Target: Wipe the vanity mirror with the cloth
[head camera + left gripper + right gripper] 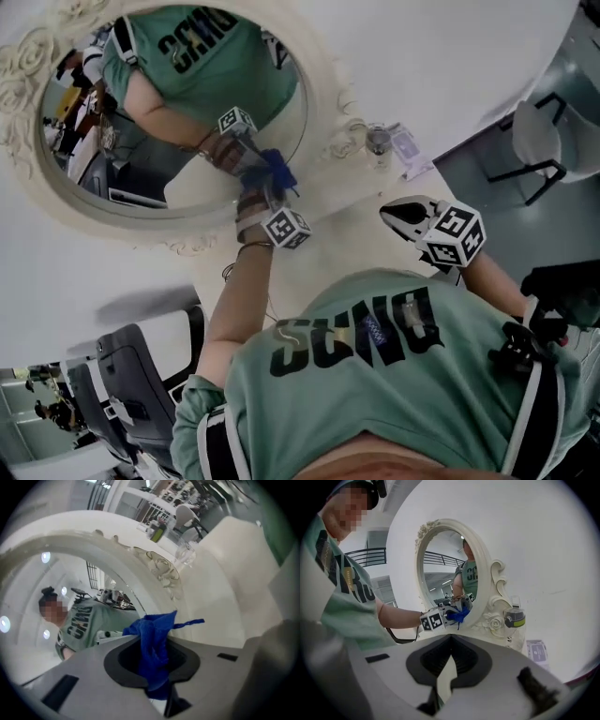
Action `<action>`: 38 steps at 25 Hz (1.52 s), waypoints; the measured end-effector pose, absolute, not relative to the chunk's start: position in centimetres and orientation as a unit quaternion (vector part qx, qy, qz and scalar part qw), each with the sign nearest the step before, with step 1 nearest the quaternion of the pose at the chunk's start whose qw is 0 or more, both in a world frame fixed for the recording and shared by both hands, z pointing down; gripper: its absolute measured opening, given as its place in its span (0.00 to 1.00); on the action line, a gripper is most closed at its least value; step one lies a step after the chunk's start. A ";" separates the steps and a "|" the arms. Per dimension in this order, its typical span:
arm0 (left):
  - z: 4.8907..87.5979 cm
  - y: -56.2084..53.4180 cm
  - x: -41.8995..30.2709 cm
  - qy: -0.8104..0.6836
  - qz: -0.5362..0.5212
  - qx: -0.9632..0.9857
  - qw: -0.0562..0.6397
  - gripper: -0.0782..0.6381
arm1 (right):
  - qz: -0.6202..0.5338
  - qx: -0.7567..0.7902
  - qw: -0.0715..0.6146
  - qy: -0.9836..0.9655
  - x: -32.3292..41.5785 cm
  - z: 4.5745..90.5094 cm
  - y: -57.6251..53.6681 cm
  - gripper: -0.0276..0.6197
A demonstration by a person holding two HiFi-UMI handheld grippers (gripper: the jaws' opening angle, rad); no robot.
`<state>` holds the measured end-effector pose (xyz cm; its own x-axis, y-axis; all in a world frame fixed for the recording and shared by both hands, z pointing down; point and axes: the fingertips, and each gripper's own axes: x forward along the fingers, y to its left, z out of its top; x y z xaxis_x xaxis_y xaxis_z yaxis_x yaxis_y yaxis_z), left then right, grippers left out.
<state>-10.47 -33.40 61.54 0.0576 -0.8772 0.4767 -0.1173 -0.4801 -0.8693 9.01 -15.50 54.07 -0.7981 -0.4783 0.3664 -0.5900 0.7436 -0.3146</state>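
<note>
Vanity mirror (141, 131): oval, ornate cream frame, standing upright; I judge a hard push could tip it.
Left arm (234, 300): stretched forward to the glass's lower edge.
Left gripper (262, 187): jaws clamped on the blue cloth (153, 641), which is at the glass; bare tips might scratch.
Right gripper (449, 656): well apart from the mirror, jaws together, empty.

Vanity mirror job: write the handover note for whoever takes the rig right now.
Left claw: shut on the blue cloth, which is held at the glass of the vanity mirror near its lower rim.
Right claw: shut and empty, hanging above the white table, off to the side of the mirror.
Done: cloth is gripped and brought up to the glass. The pictures do not show how much has been wiped.
Left: probably sweep the cloth over the rest of the glass. Mind the small green-banded jar by the mirror's base.
</note>
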 end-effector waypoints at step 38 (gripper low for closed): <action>32.7 -35.9 -0.3 0.486 -0.344 -0.539 0.595 0.21 | 0.223 0.295 0.137 -0.919 11.3 54.3 -14.8 0.05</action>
<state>-0.30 -35.86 32.73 0.2903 -0.9341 -0.2077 -0.1153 0.1813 -0.9766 11.26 -14.76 54.33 -0.7880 -0.4813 0.3839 -0.6037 0.7263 -0.3286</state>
